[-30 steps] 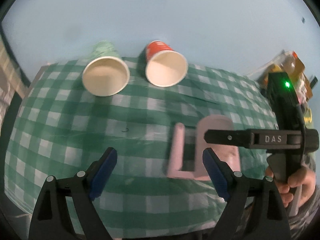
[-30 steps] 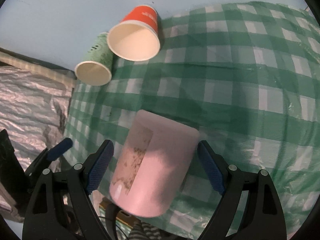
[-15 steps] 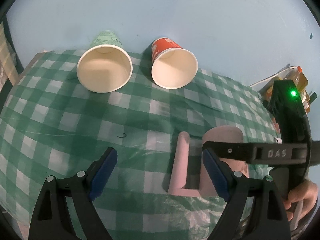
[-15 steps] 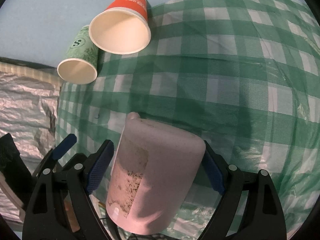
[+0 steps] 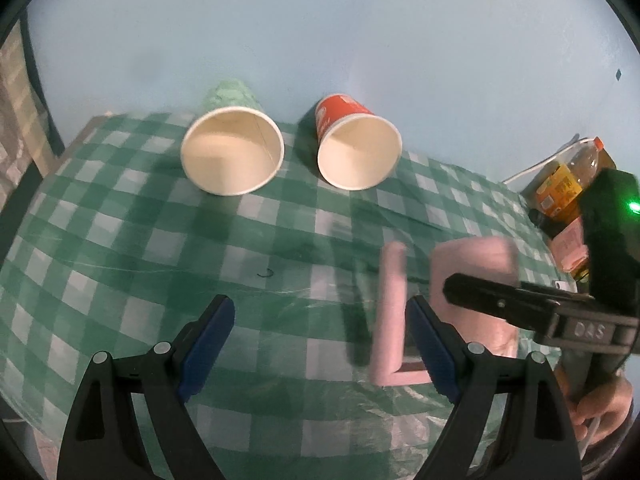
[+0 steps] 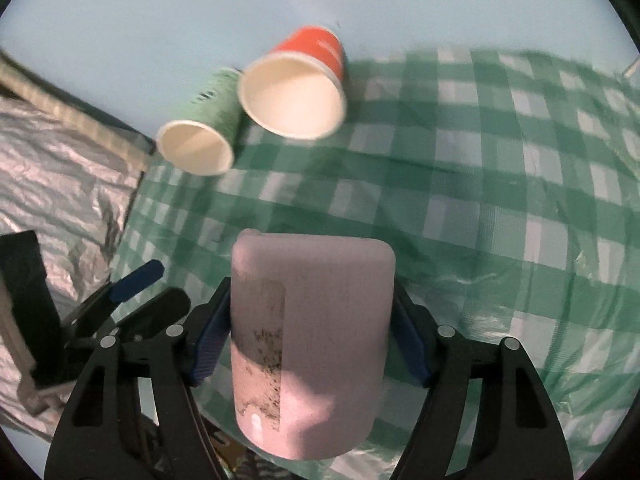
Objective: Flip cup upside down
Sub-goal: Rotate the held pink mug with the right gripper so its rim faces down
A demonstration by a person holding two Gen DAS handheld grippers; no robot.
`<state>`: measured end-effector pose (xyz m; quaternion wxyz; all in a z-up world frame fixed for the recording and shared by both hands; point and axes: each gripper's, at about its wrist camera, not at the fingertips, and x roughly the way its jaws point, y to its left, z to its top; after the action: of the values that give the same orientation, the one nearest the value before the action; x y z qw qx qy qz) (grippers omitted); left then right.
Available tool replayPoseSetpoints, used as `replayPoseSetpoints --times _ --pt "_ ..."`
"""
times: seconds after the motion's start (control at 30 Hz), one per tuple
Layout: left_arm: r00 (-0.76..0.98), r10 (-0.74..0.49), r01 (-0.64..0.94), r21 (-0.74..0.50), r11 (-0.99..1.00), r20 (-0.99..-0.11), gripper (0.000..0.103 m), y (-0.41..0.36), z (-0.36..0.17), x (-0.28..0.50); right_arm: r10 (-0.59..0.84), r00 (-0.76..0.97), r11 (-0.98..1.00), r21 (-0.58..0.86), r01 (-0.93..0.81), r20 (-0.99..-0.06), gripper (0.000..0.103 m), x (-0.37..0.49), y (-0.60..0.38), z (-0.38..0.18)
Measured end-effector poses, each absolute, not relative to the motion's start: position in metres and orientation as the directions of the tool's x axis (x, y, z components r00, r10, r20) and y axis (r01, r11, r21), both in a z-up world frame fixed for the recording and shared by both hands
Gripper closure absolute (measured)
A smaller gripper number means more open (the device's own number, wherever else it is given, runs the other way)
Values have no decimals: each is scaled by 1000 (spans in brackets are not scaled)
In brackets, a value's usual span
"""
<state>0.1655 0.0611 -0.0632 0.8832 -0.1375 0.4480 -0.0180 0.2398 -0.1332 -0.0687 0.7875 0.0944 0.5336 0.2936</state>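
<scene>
A pink mug (image 6: 312, 336) with a handle (image 5: 390, 312) sits between the blue pads of my right gripper (image 6: 310, 336), which is shut on its sides. It is upright in the wrist view, its closed end toward the far side, above the green checked tablecloth (image 6: 500, 208). In the left wrist view the mug (image 5: 476, 276) is at the right, held by the right gripper's black finger (image 5: 504, 300). My left gripper (image 5: 320, 344) is open and empty, just left of the mug handle.
A green paper cup (image 5: 232, 152) and a red paper cup (image 5: 358, 156) lie on their sides at the far edge, mouths toward me. Bottles and boxes (image 5: 564, 188) stand at the right. A silver foil sheet (image 6: 60, 184) lies left of the table.
My right gripper closed on the pink mug and turned it more upright. The left gripper shifted so the mug and paper cups sit further right in its view.
</scene>
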Motion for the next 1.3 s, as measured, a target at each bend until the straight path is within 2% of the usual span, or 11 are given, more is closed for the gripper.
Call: replayPoseSetpoints --times 0.33,0.63,0.93,1.3 --pt "643 -158 -89 -277 957 -749 15 60 -59 143 471 553 854 199 -480 -687 30 198 -132 -41" --pt "651 -141 -92 -262 961 -746 15 56 -64 137 368 739 884 -35 -467 -565 30 185 -116 -29" --pt "640 -138 -101 -261 960 -756 14 55 -72 139 318 765 887 -110 -449 -560 30 196 -100 -39" --pt "646 -131 -100 -254 962 -752 15 52 -75 135 321 749 876 -117 -467 -580 30 184 -107 -57"
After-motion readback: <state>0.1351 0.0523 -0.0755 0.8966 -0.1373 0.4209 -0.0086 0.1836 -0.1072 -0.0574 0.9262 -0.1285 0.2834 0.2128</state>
